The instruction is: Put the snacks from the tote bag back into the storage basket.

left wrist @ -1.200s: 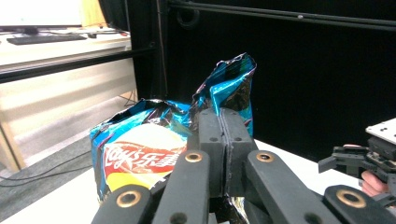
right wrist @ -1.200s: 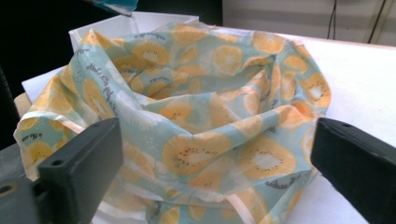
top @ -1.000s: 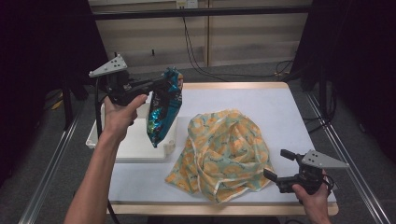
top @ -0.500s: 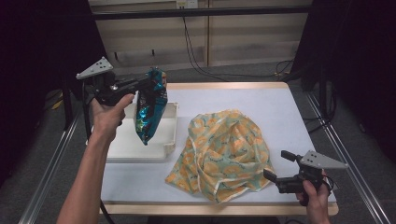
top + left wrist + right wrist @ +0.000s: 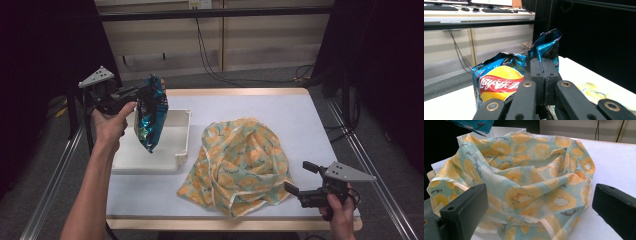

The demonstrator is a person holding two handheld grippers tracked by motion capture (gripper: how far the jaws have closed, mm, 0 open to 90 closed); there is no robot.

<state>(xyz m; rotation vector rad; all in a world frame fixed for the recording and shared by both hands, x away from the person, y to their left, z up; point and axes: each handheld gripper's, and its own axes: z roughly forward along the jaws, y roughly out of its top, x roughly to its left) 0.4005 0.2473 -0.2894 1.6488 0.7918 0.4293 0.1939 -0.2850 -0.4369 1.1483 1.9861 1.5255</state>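
Blue foil chip bag (image 5: 151, 116) hangs above white tray (image 5: 181, 134), far left of table.
Long axis near vertical, lower end pointing into the tray; left gripper (image 5: 145, 94) pinches its top edge, jaws pressed together. Right gripper (image 5: 298, 179), near right, stands spread beside the fruit-print cloth (image 5: 240, 160).

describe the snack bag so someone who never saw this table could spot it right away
Start at the white table and go to the white tray on its left side. Hanging above that tray, pinched by its top edge in the left gripper, is the chip bag. Unlike the soft fruit-print cloth beside it, it is shiny, crinkled blue foil with a red and yellow logo.
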